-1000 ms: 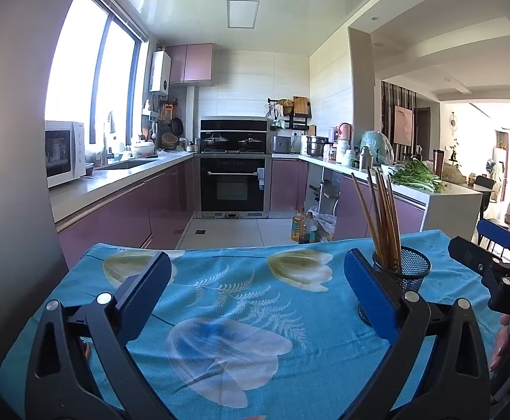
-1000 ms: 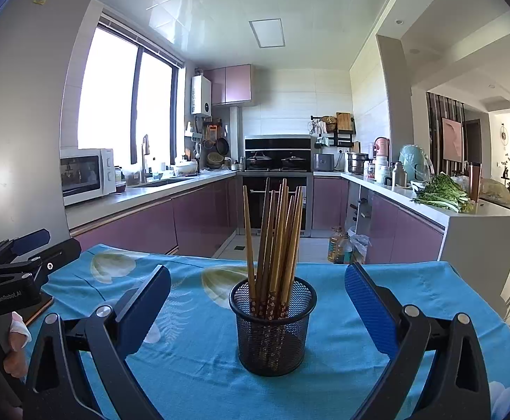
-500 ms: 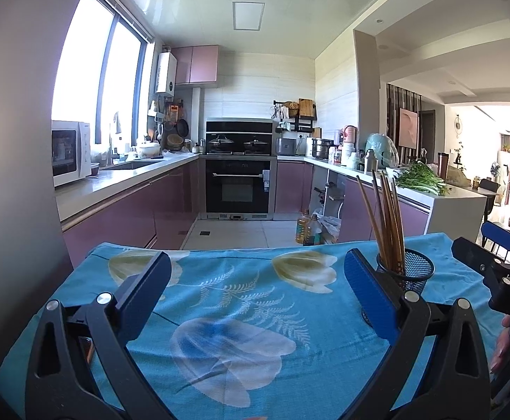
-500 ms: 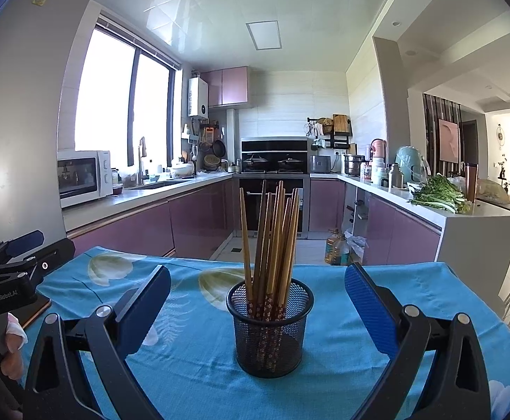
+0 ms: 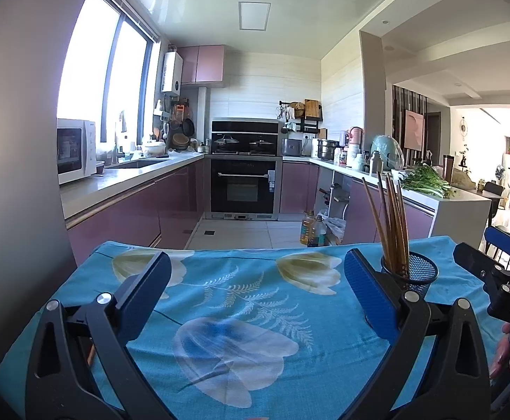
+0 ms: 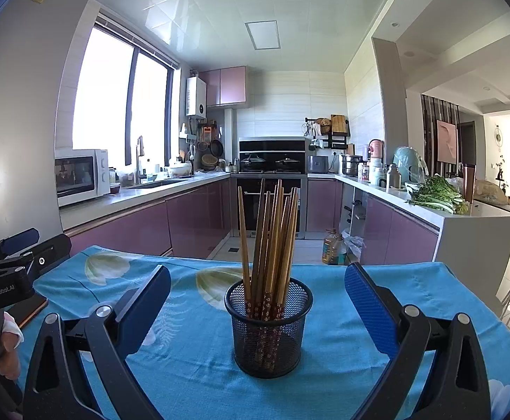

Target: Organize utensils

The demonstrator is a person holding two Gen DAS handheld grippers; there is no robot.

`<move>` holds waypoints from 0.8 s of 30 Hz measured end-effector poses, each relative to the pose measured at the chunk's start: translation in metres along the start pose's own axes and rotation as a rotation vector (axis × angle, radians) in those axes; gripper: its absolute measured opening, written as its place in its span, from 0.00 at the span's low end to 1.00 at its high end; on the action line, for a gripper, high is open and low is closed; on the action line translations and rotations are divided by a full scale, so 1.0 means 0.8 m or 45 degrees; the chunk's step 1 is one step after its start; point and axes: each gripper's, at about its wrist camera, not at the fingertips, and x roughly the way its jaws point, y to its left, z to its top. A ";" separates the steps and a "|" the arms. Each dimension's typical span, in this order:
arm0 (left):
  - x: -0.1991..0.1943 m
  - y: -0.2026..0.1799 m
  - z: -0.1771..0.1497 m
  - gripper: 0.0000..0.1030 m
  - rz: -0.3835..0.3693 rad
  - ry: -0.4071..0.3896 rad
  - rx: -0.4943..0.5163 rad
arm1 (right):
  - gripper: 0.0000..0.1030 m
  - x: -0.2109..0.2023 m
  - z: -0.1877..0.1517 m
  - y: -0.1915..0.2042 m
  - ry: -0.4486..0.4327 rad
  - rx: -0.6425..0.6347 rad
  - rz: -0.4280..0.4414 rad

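Observation:
A black mesh holder (image 6: 268, 329) stands upright on the blue flowered tablecloth (image 6: 192, 360), holding several wooden chopsticks (image 6: 270, 234). My right gripper (image 6: 256, 301) is open and empty, with the holder straight ahead between its blue pads. In the left wrist view the holder (image 5: 412, 273) with chopsticks (image 5: 390, 224) stands at the right, behind my right fingertip. My left gripper (image 5: 253, 290) is open and empty over bare cloth (image 5: 241, 315).
The other gripper shows at each view's edge: the right one (image 5: 500, 287) and the left one (image 6: 6, 273). A thin dark flat object (image 6: 32, 309) lies at the table's left edge. Beyond the table's far edge are the kitchen floor, oil bottles (image 6: 333, 248) and purple cabinets.
Both views have tilted slightly, so the table and the holder sit a little lower and farther in the frames. Both grippers stay open. The holder and chopsticks have not moved.

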 end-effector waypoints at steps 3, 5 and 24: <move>0.000 -0.001 0.000 0.94 0.003 -0.001 0.008 | 0.93 0.001 -0.001 0.000 0.000 -0.001 -0.001; -0.001 -0.004 0.001 0.94 0.005 -0.004 0.012 | 0.93 0.000 0.000 0.000 0.000 0.000 0.001; 0.001 -0.008 0.002 0.94 0.008 0.000 0.015 | 0.93 0.002 0.000 -0.002 0.005 0.003 0.004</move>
